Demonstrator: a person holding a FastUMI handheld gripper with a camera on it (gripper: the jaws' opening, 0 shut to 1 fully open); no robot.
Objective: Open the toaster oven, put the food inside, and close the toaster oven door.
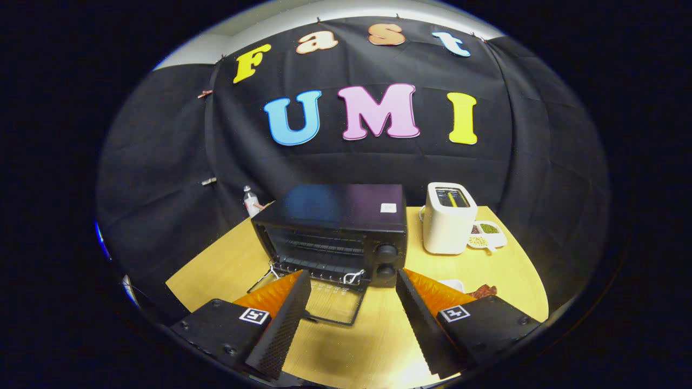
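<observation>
The black box-shaped toaster oven [338, 235] sits in the middle of the picture on the yellow wooden counter [373, 335], its glass door [335, 305] already folded down flat. The jaws of the gripper [351, 319] are wide open and hold nothing. Food must still go inside, then the door shuts.

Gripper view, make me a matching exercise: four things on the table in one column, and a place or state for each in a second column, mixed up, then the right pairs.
Things:
1. toaster oven
2. toaster
3. bottle
4. small dish

Places or states:
A. right beside the toaster, holding green and pale bits
B. behind the toaster oven's far left corner, by the wall
C. door folded down open, just ahead of the jaws
D. white, standing to the right of the toaster oven

Pairs: 1-C, 2-D, 3-B, 4-A

The gripper is open, with nothing between its jaws.
</observation>
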